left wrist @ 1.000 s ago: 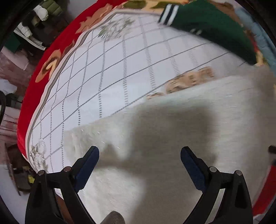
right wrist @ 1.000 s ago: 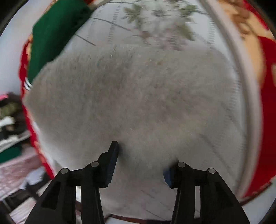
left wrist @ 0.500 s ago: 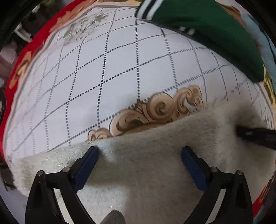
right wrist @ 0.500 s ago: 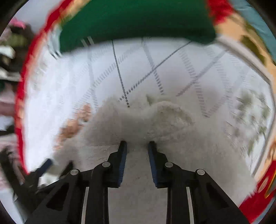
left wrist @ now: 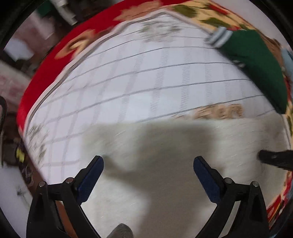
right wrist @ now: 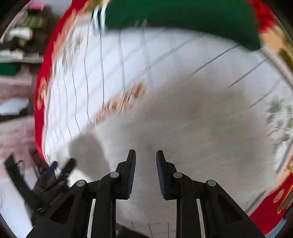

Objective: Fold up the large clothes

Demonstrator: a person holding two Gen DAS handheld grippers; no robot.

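Observation:
A plush cream garment lies spread on a white quilted bedspread. My left gripper points down over the garment's near part, jaws wide open and empty. A black fingertip of the right gripper pokes in at the right edge of that view. In the right wrist view the garment fills the middle. My right gripper has its jaws drawn close, with cream plush filling the narrow gap between the pads. The left gripper shows blurred at the lower left.
A folded green garment with white stripes lies at the far side of the bed, also at the top of the right wrist view. The bedspread has a red flowered border. Clutter and floor lie beyond the bed's left edge.
The right jaws went from wide to narrow, closing at a raised bump of the plush, and the hand rolled and slid across. The left gripper swung toward the garment's far edge and back, staying open.

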